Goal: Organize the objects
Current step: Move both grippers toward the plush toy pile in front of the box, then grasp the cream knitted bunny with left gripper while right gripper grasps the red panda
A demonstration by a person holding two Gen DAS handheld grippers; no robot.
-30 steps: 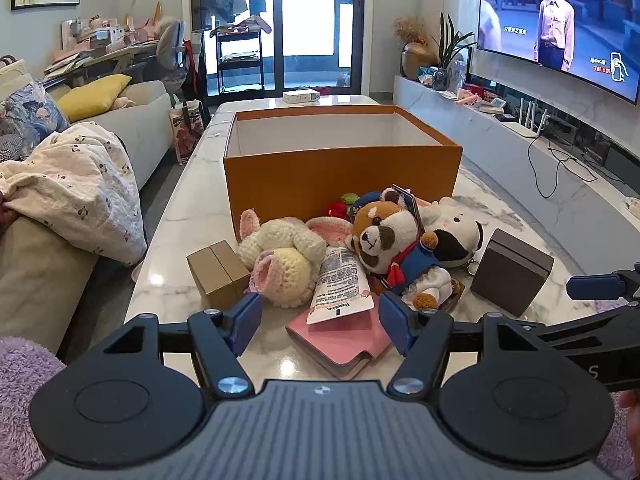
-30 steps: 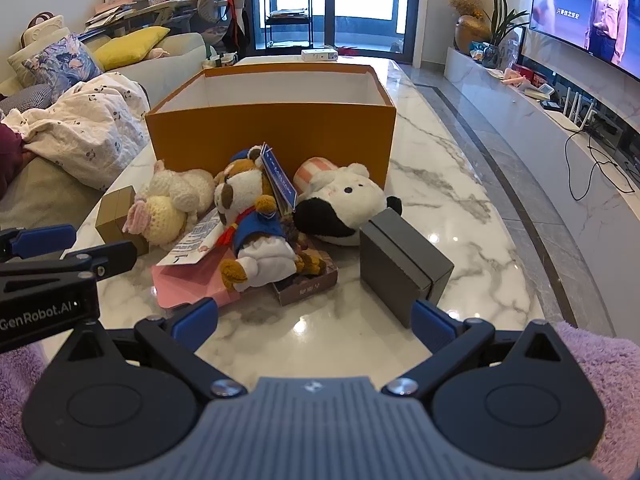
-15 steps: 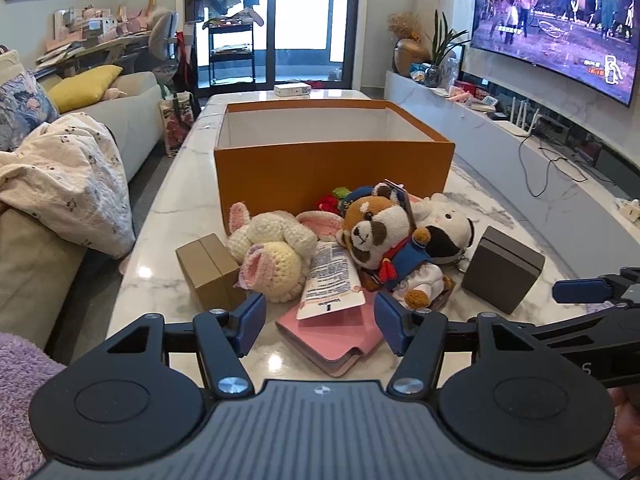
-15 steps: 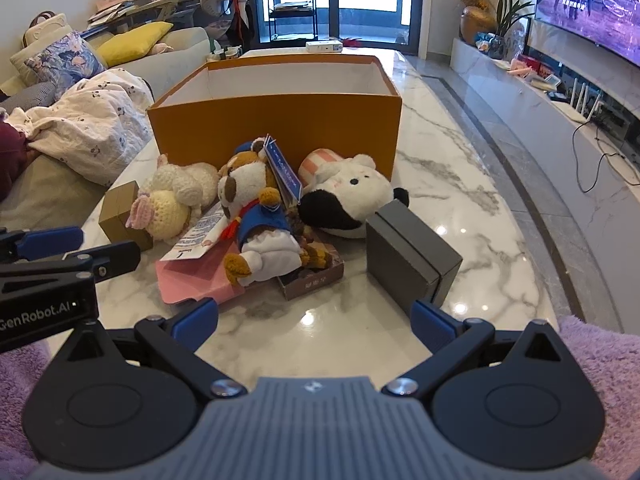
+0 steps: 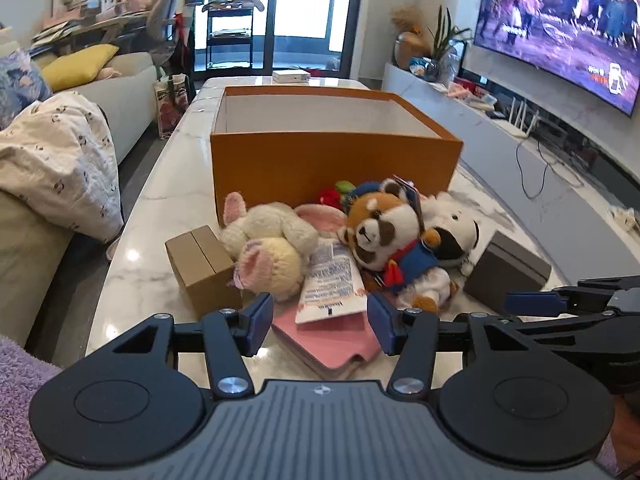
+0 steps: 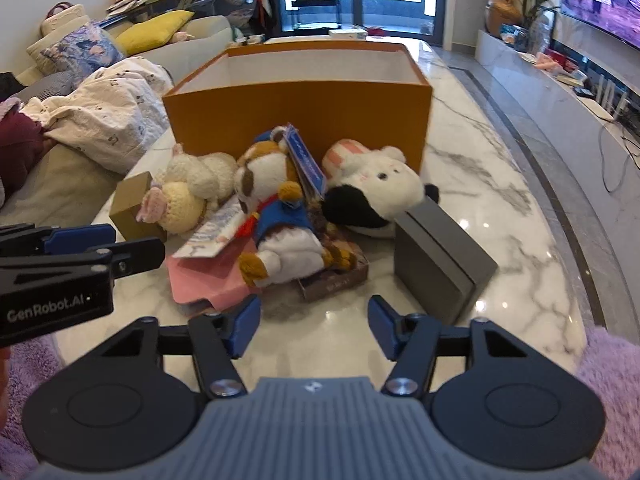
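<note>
progress: none packed | box (image 5: 332,168) looks empty | toys (image 5: 384,236) and small boxes (image 5: 202,264) heaped on table (image 6: 500,200) before it | left gripper (image 5: 320,322), right gripper (image 6: 314,326): jaws just narrowing, still apart, holding nothing

White marble table (image 6: 500,216) with grey veining. Landmark: open orange box (image 6: 296,108), standing mid-table. A small white box (image 5: 291,77) lies beyond it at the far end. Just in front of the orange box, a heap: cream bunny plush (image 5: 266,248), black-and-white plush (image 6: 376,188), pink notebook (image 5: 332,340), flat brown carton (image 6: 336,278). Left of the heap stands a tan cardboard box (image 5: 202,266); right of it, a grey box (image 6: 440,256).
</note>
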